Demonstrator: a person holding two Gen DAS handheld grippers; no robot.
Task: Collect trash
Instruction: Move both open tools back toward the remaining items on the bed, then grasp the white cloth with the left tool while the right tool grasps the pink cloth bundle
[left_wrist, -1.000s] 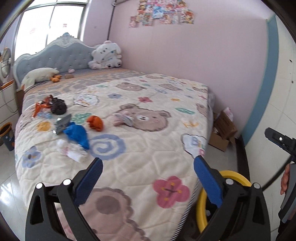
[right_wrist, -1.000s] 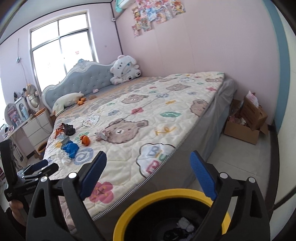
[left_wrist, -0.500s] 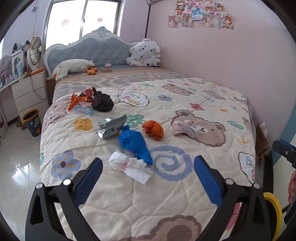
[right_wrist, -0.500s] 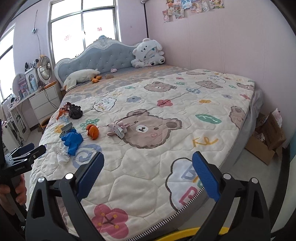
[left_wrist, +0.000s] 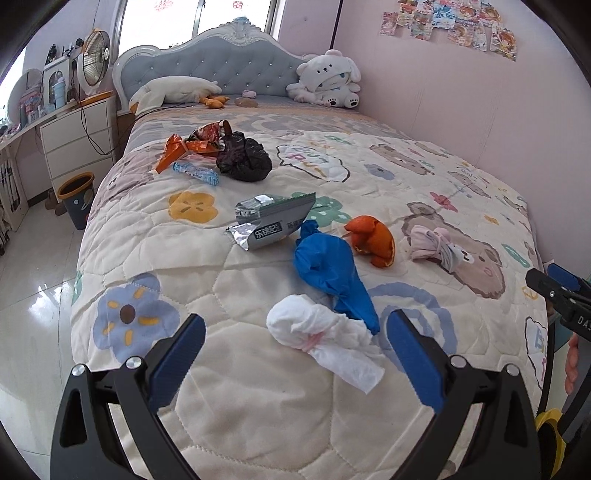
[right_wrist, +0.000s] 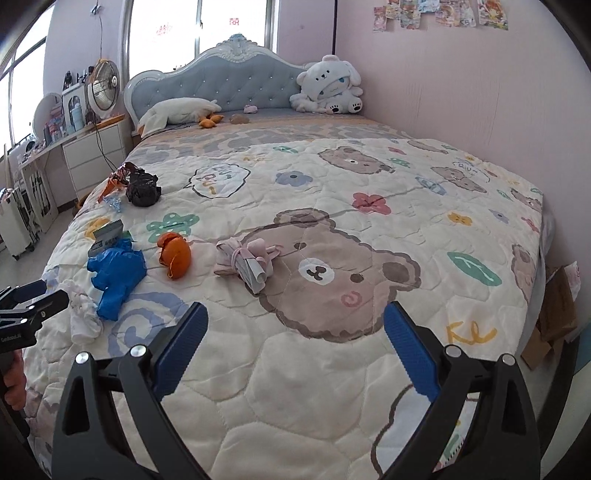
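Both grippers are held above the bed (left_wrist: 258, 387) with jaws spread wide and nothing gripped. The left gripper (left_wrist: 295, 347) is aimed at a white tissue (left_wrist: 321, 339) lying just before it, touching a blue glove (left_wrist: 328, 266). Orange peel (left_wrist: 373, 240), a foil wrapper (left_wrist: 269, 221) and a black bag (left_wrist: 243, 157) are scattered further up. The right gripper (right_wrist: 293, 339) is poised over the bear print, near a pink bundle (right_wrist: 247, 258).

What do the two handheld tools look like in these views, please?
Both look alike: the left tool and right tool have black angular plastic arms with triangular cut-outs, silver round screws, and ribbed blue pads on the fingers. White lettering marks the black bodies.
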